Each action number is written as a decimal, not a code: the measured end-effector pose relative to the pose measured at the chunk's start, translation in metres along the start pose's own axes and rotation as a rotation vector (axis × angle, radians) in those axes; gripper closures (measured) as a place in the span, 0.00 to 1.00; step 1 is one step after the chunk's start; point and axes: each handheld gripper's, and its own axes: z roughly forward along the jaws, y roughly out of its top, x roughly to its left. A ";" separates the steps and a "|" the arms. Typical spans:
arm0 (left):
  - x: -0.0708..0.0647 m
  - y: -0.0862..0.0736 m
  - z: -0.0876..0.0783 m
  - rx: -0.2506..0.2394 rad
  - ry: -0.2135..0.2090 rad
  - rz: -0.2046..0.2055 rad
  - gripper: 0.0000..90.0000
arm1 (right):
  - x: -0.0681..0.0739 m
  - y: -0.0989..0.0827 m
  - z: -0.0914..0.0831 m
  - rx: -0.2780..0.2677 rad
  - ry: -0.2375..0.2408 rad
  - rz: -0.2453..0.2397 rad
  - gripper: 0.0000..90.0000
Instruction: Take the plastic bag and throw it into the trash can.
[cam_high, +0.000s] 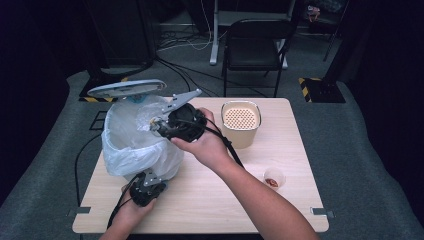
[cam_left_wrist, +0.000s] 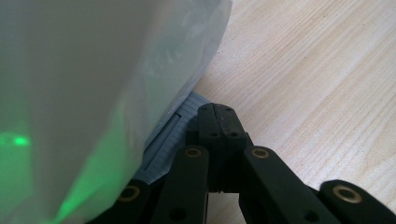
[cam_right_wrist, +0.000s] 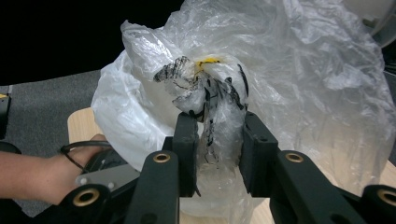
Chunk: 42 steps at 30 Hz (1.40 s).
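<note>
A small bin lined with a clear plastic bag (cam_high: 131, 142) stands on the table's left side, its grey lid (cam_high: 126, 88) raised. My right gripper (cam_high: 156, 124) is over the bag's mouth. It is shut on a crumpled clear wrapper (cam_right_wrist: 205, 88) with black and yellow print, which bulges out above the right gripper (cam_right_wrist: 215, 126). The bag (cam_right_wrist: 327, 93) spreads behind the wrapper. Low at the bin's foot, my left gripper (cam_high: 149, 181) is shut, and in its own view the left gripper (cam_left_wrist: 217, 122) has its tips on a grey ribbed pedal (cam_left_wrist: 170, 144) under the bag (cam_left_wrist: 93, 93).
A beige container (cam_high: 241, 123) with a perforated top stands right of the bin. A small cup (cam_high: 273, 180) with reddish-brown bits sits near the table's (cam_high: 210, 200) right front. A black chair (cam_high: 255, 45) and cables lie beyond the far edge.
</note>
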 end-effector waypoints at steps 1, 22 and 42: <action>0.000 0.000 0.000 -0.001 -0.001 -0.001 1.00 | 0.000 0.001 0.002 0.001 0.003 -0.002 0.79; 0.000 -0.001 0.002 -0.027 -0.007 -0.007 1.00 | 0.004 0.024 0.028 0.010 0.007 -0.034 0.79; 0.001 -0.001 0.001 -0.018 -0.014 0.006 1.00 | 0.009 0.034 0.057 0.011 0.004 -0.047 0.78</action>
